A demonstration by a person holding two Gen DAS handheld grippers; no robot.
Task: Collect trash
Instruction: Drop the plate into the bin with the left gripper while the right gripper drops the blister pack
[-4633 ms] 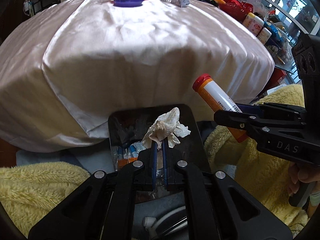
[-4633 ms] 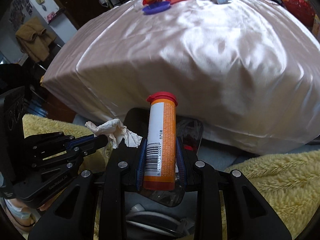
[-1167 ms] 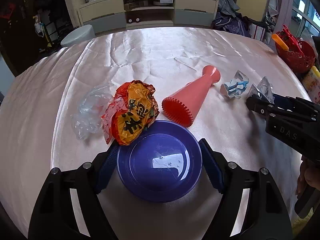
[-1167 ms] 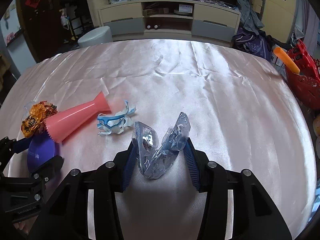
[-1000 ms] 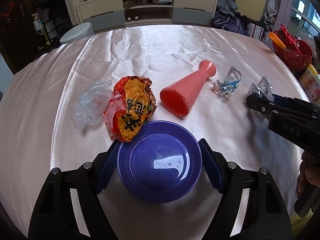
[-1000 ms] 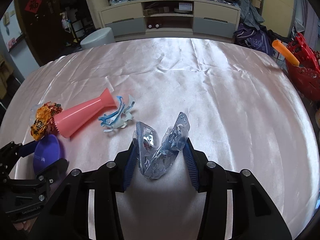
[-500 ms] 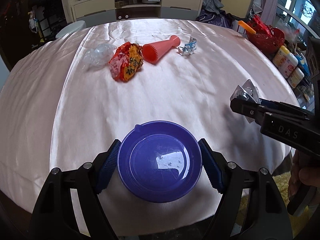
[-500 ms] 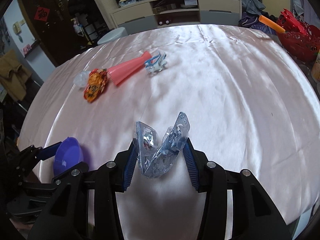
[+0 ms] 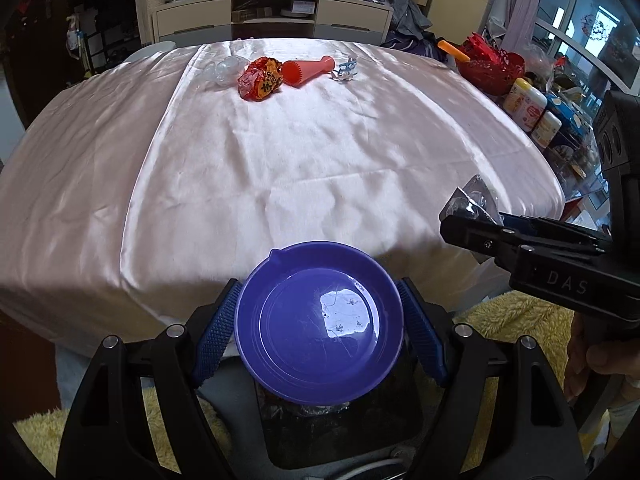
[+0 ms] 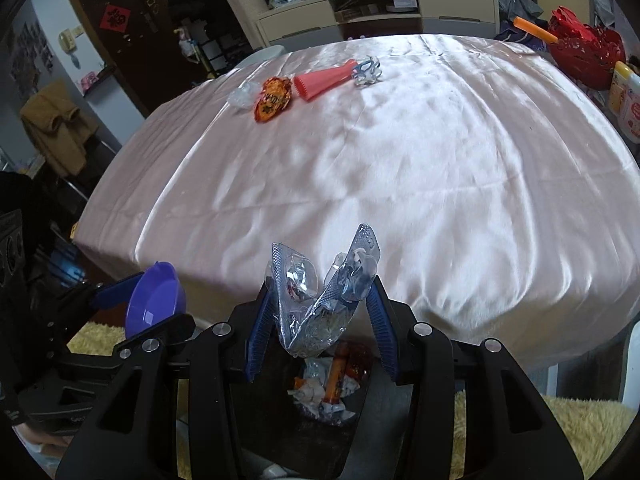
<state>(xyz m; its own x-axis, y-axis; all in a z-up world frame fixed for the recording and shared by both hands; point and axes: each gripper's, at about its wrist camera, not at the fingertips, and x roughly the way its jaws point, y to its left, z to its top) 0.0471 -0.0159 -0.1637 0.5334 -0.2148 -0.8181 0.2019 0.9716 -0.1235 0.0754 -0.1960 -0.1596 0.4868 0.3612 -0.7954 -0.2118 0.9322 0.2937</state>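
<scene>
My left gripper (image 9: 320, 322) is shut on a purple plastic lid (image 9: 319, 322), held flat over the black trash bin (image 9: 344, 436) below the table's near edge. My right gripper (image 10: 320, 312) is shut on a crumpled clear blister pack (image 10: 320, 292), held above the same bin (image 10: 320, 432), where tissue and an orange tube lie (image 10: 332, 384). The right gripper with the pack also shows at the right of the left wrist view (image 9: 472, 204). The lid shows at the left of the right wrist view (image 10: 154, 304).
On the far side of the pink satin tablecloth (image 9: 300, 152) lie a red-orange snack wrapper (image 9: 260, 78), a clear plastic wrapper (image 9: 224, 68), a pink cone-shaped vase (image 9: 306, 72) and a blue-white scrap (image 9: 346, 70). Bottles (image 9: 524, 104) and a red basket (image 9: 490, 68) stand right. Yellow fleece surrounds the bin.
Both grippers have pulled back from the table's far side to its near edge, carrying the lid and the blister pack over the trash bin.
</scene>
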